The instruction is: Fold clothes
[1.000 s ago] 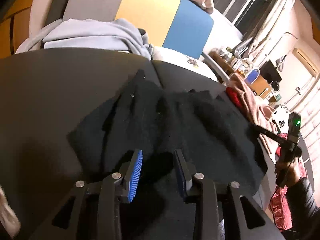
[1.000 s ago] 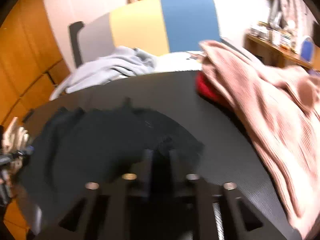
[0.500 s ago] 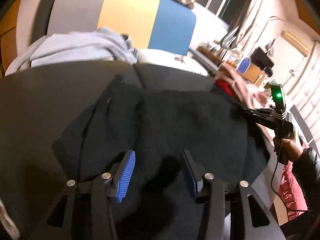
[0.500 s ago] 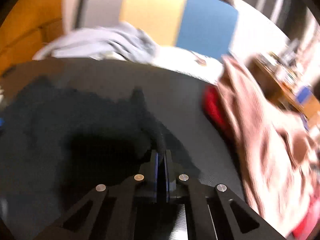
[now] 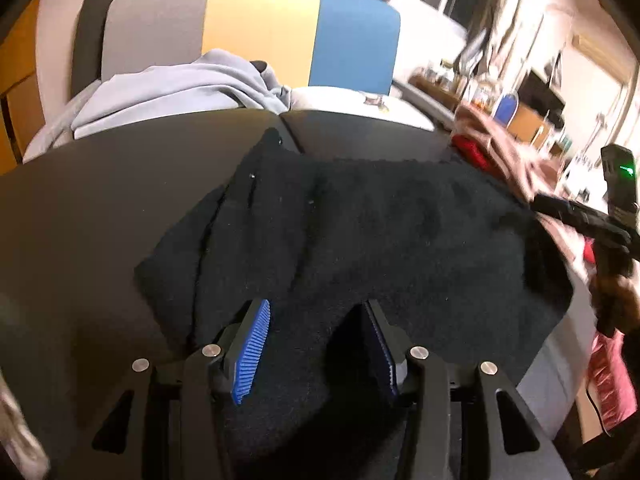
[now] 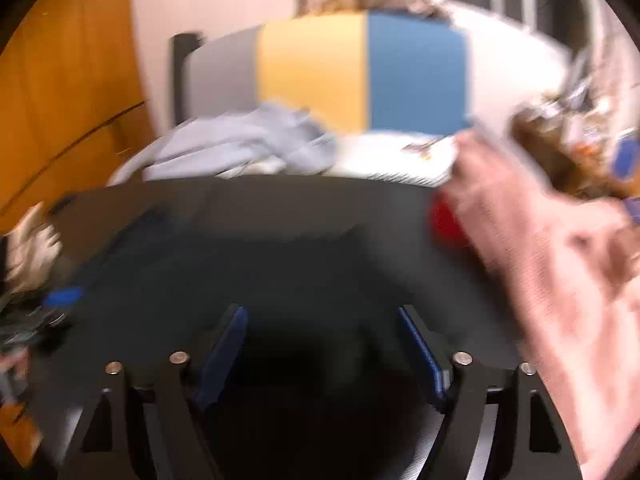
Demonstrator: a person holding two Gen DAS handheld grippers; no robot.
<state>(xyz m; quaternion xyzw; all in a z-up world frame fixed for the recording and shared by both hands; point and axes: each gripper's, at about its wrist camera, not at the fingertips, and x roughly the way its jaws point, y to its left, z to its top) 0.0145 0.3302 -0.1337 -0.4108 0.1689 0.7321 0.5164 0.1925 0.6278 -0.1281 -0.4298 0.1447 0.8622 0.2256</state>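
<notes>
Both grippers, left gripper (image 5: 316, 348) and right gripper (image 6: 320, 356), gape wide and empty over the black garment (image 5: 360, 232), soft, limp knit best pinched at its lower-frame hem.

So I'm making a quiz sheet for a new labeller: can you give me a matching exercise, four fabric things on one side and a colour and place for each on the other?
Things:
1. sweater
2. hoodie
3. knit
4. cloth

Descriptions:
A. red, tucked under the knit's edge
B. black, spread on the table before the left gripper
C. pale blue-grey, bunched past the table's far edge
D. pink, draped at the table's right

Pairs: 1-B, 2-C, 3-D, 4-A
</notes>
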